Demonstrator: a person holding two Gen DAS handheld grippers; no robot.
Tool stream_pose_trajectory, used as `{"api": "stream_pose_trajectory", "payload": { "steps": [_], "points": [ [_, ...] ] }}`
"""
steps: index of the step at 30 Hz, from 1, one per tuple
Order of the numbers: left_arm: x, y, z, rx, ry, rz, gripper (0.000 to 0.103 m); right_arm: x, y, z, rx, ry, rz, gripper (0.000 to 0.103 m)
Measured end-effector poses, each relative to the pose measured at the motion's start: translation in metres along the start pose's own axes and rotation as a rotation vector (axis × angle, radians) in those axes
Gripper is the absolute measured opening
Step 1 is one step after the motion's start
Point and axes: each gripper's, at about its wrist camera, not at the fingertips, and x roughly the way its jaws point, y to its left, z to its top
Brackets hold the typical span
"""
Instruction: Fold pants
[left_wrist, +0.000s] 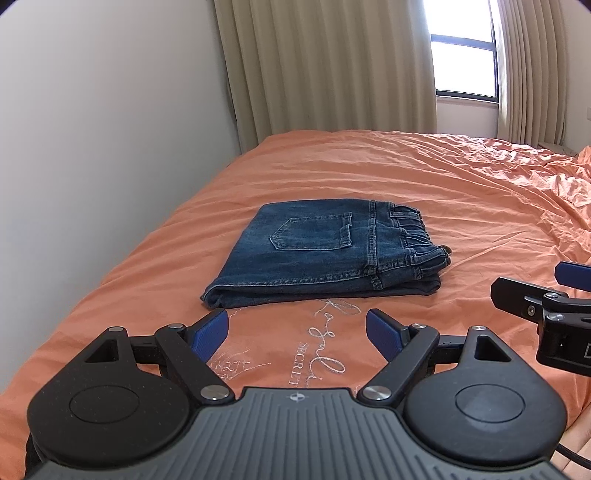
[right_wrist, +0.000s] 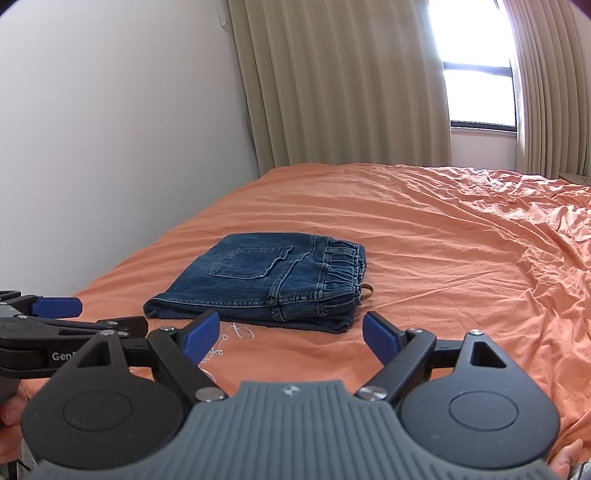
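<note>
Blue denim pants lie folded into a compact rectangle on the orange bed sheet, back pocket up, elastic waistband to the right. They also show in the right wrist view. My left gripper is open and empty, hovering just short of the pants' near edge. My right gripper is open and empty, also just short of the near edge. The right gripper's fingers show at the right edge of the left wrist view. The left gripper's fingers show at the left edge of the right wrist view.
A white wall runs along the bed's left side. Beige curtains and a bright window stand behind the bed. The sheet is wrinkled to the right. White embroidered lettering marks the sheet near the grippers.
</note>
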Motion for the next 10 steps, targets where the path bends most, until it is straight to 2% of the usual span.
{"api": "stream_pose_trajectory", "payload": {
  "steps": [10],
  "points": [
    [-0.0026, -0.0018, 0.0016, -0.001, -0.015, 0.000, 0.098, -0.0005, -0.0002, 0.0002, 0.001, 0.000, 0.000, 0.081]
  ]
}}
